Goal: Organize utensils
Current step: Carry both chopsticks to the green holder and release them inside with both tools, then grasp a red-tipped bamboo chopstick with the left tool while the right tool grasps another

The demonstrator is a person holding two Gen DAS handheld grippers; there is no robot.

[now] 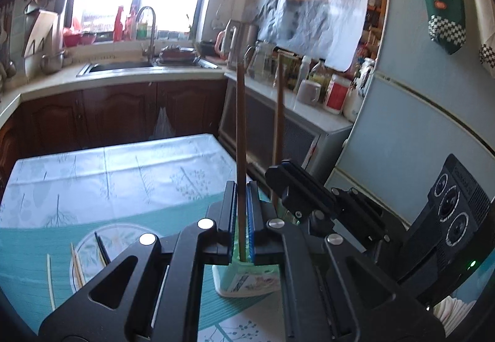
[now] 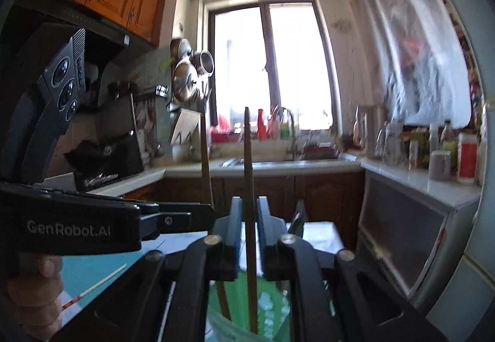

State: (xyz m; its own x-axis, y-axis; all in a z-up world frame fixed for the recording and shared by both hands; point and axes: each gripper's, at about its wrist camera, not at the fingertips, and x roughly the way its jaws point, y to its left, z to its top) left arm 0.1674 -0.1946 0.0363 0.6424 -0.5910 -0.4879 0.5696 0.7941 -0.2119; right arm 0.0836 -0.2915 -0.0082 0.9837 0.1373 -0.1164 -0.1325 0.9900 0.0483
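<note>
A cloth-covered table (image 1: 108, 168) bears loose chopsticks (image 1: 49, 280) and a holder (image 1: 247, 280).

Matt, seemingly wooden chopsticks (image 1: 241, 138); glossy printed tablecloth (image 1: 123, 175).

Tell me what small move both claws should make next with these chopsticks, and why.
Probably open both and lift away. The left claw is shut on one brown chopstick, whose lower end already dips into the green holder. The right claw is shut on the second chopstick, also reaching down into the holder. Both stand upright, so letting go should drop them in.
</note>
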